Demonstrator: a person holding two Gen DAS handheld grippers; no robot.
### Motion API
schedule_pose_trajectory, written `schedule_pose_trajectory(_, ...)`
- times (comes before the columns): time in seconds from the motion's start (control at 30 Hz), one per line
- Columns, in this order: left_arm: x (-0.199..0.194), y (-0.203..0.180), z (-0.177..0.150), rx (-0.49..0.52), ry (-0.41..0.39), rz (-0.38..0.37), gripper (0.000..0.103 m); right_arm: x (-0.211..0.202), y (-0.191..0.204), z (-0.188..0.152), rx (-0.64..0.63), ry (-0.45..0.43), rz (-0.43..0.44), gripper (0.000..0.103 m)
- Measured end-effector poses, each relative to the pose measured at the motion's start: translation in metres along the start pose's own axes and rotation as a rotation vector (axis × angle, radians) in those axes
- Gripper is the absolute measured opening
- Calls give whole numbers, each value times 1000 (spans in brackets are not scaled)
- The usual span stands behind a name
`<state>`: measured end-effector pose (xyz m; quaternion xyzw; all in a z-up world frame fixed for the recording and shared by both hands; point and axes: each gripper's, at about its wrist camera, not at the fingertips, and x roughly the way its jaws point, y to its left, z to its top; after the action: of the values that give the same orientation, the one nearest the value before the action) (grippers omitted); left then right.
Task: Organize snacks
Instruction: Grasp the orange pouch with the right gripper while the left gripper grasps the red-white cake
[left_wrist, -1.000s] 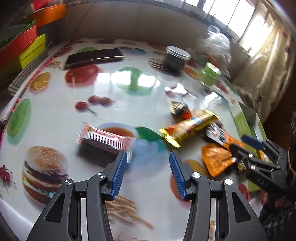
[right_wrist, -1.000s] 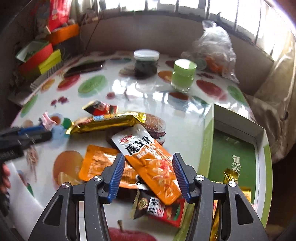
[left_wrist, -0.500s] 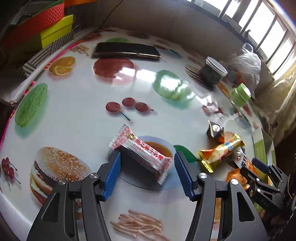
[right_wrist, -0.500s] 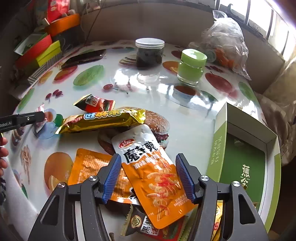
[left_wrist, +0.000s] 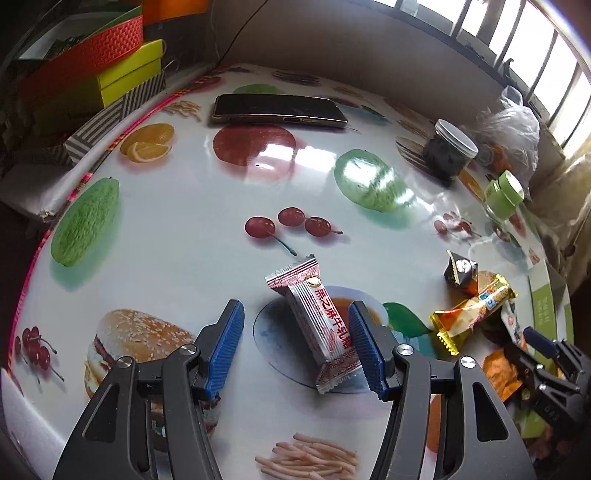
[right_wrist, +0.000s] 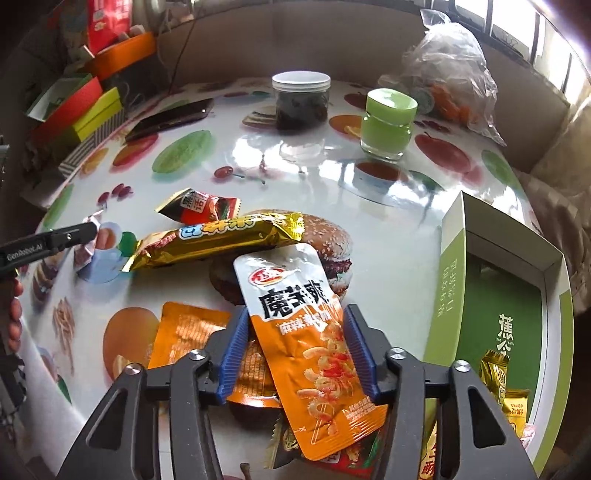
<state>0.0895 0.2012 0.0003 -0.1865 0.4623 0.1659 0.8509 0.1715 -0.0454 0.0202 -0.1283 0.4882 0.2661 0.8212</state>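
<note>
My left gripper (left_wrist: 295, 343) is open around a red-and-silver striped candy bar (left_wrist: 314, 325) that lies on the printed tabletop (left_wrist: 184, 229), against the right finger. My right gripper (right_wrist: 293, 350) is open around an orange-and-white konjac snack pouch (right_wrist: 306, 332), which lies on a second orange pouch (right_wrist: 184, 339) and a dark red packet (right_wrist: 332, 458). A gold snack bar (right_wrist: 218, 240) and a small black-red packet (right_wrist: 199, 208) lie beyond. The green-and-white box (right_wrist: 495, 295) at the right holds gold packets (right_wrist: 506, 387).
A phone (left_wrist: 277, 109) lies at the table's far side. A dark jar with a white lid (right_wrist: 301, 99), a green-lidded jar (right_wrist: 388, 123) and a plastic bag (right_wrist: 450, 66) stand at the back. Coloured boxes (left_wrist: 110, 74) are stacked off the left edge.
The left gripper has closed in on the striped candy bar, which now lies between its fingers. The right gripper has moved forward over the orange pouch. Both stay open.
</note>
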Motion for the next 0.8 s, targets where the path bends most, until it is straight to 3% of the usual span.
schedule_pose_trajectory(0.17, -2, 0, -1, 13, -4, 16, 34, -2, 0, -2, 22, -4, 10, 46)
schedule_pose_trajectory(0.27, -2, 0, -2, 18, -6, 17, 26, -4, 1, -4, 28, -7, 13, 42)
schedule_pose_trajectory(0.37, -3, 0, -3, 23, -8, 12, 21, -7, 1, -5, 40, -13, 14, 40)
schedule_pose_trajectory(0.8, -12, -9, -17, 46, -4, -31, 20, -20, 0, -16, 78, -43, 39, 34)
